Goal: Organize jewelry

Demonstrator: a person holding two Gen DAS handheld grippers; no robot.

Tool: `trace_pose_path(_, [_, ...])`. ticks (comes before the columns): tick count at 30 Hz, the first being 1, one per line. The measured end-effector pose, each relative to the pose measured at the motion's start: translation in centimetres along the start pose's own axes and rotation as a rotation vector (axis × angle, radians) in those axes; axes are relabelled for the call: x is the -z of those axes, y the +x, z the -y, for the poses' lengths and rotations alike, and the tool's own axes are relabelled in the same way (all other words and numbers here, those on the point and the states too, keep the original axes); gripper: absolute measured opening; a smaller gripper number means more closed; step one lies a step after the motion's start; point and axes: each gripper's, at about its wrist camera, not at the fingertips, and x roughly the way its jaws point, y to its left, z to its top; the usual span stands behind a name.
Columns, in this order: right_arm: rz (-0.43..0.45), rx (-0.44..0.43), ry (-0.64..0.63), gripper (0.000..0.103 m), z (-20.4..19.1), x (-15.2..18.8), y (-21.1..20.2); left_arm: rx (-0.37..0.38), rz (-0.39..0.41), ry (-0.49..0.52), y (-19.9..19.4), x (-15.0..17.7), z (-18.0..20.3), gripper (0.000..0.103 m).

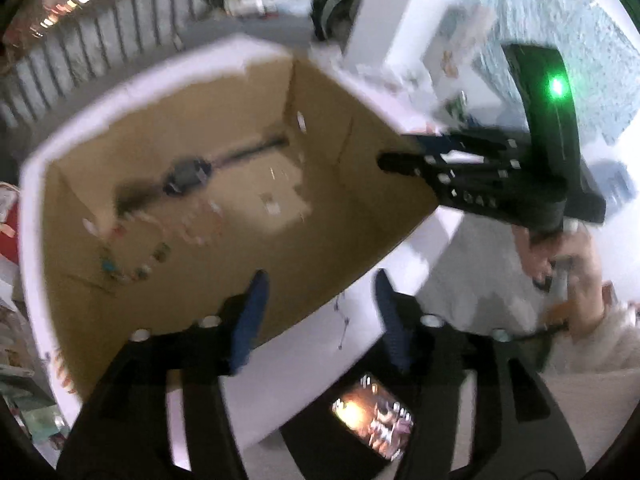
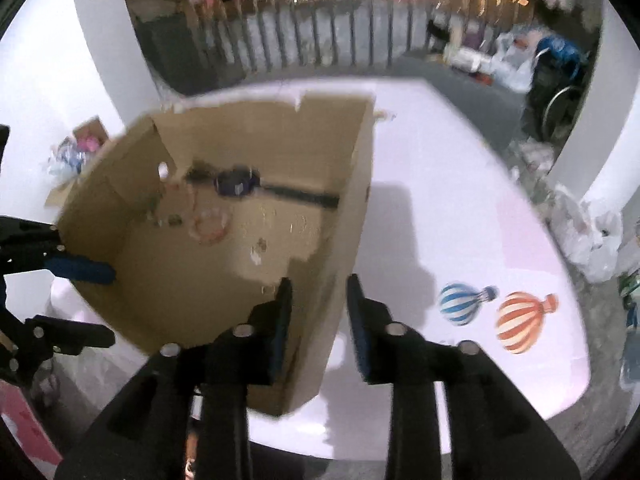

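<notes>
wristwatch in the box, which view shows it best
The left wrist view: the wristwatch lies large across the cardboard box floor, with face and both straps visible, though blurred. The right wrist view shows it too, but smaller and farther back.

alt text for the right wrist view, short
An open cardboard box stands on a white table, holding a dark wristwatch and blurred beaded bracelets. The right gripper straddles the box's near wall, jaws apart and not pressing it; the left gripper straddles the box's left wall. Two hot-air balloon stickers mark the table.
</notes>
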Motion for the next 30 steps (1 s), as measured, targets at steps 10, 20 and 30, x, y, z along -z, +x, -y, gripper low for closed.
trace_pose_path(10, [0.280, 0.053, 0.256, 0.048, -1.6, -2.7, -4.9, -0.481, 0.266, -0.308, -1.2, -3.5, 1.9, 0.095])
trace_pose_path(20, [0.299, 0.036, 0.423, 0.058, -0.7, -1.0, -0.9, -0.459, 0.290, -0.439, 1.4, -2.8, -0.5, 0.095])
trace_pose_path(30, [0.294, 0.189, 0.193, 0.065, -3.4, 1.4, -2.1, -0.516, 0.225, -0.463, 2.7, 0.9, -2.3, 0.095])
